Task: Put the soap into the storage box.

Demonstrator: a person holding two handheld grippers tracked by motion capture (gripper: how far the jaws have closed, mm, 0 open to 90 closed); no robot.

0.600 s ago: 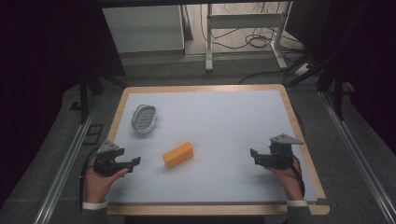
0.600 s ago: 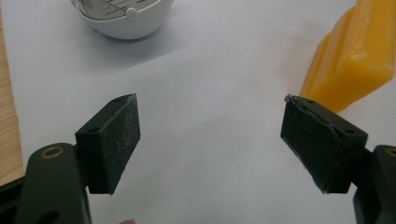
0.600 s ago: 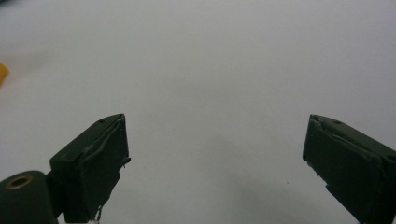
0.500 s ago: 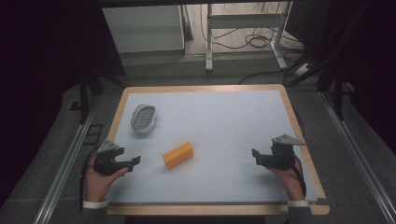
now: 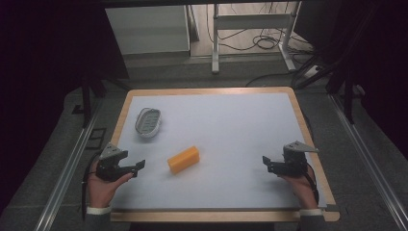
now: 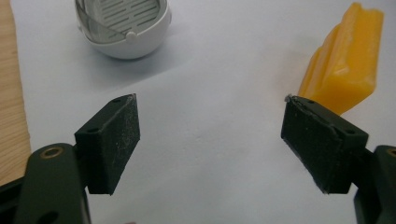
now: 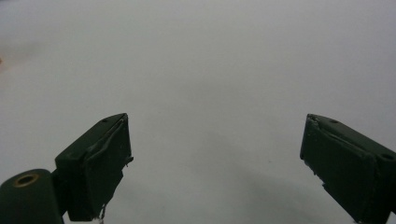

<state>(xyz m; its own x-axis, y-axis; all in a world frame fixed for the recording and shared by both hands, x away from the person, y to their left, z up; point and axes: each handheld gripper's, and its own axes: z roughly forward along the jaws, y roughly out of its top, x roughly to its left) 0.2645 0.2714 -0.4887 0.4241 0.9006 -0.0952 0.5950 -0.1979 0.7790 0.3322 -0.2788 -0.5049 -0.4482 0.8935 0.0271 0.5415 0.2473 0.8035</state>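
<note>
High view: orange rectangular soap-like block (image 5: 183, 159) lying mid-tabletop (image 5: 231, 125), near left gripper (image 5: 137, 167), jaws spread, empty. Right gripper (image 5: 266, 163) likewise spread. Probably firm, light, slick; best pinched across long flat sides.

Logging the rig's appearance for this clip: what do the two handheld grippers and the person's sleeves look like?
Both the left gripper and the right gripper are black, each topped by a grey three-cornered plate. In the gripper views their jaws end in blocky black pads with small screw holes, plus a brass-coloured ring at the base. A dark cable trails by each wrist. The sleeves are grey with white cuffs.
</note>
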